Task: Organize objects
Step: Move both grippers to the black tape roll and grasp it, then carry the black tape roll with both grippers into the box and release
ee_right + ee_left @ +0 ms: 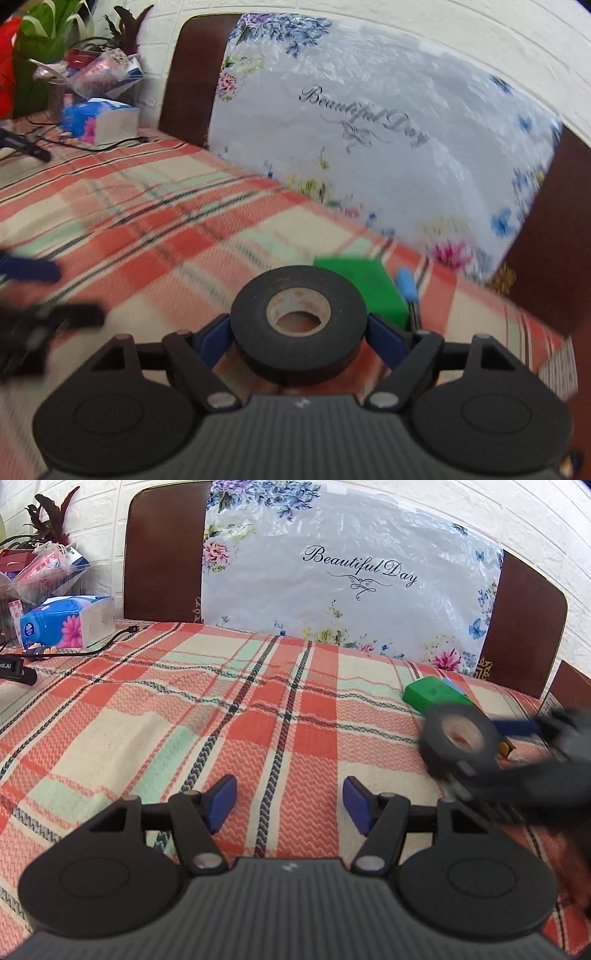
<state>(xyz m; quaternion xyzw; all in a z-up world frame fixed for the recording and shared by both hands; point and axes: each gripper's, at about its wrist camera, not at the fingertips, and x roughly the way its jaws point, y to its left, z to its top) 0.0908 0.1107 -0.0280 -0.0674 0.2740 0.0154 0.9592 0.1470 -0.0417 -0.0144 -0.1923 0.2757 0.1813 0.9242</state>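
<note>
Black tape roll (298, 320) sitting pinched flat between right gripper (298, 330) pads, hovering near green block (360, 286) on plaid tablecloth (221, 720), probably for grouping; left gripper (290, 805) idling spread, gripping nothing.

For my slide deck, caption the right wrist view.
Right gripper holding black tape roll above plaid tablecloth, green block behind.

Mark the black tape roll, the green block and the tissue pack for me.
black tape roll (299, 334), right wrist view, on its flat top face.
green block (436, 696), left wrist view, on its top face.
tissue pack (62, 622), left wrist view, on its blue front.
</note>
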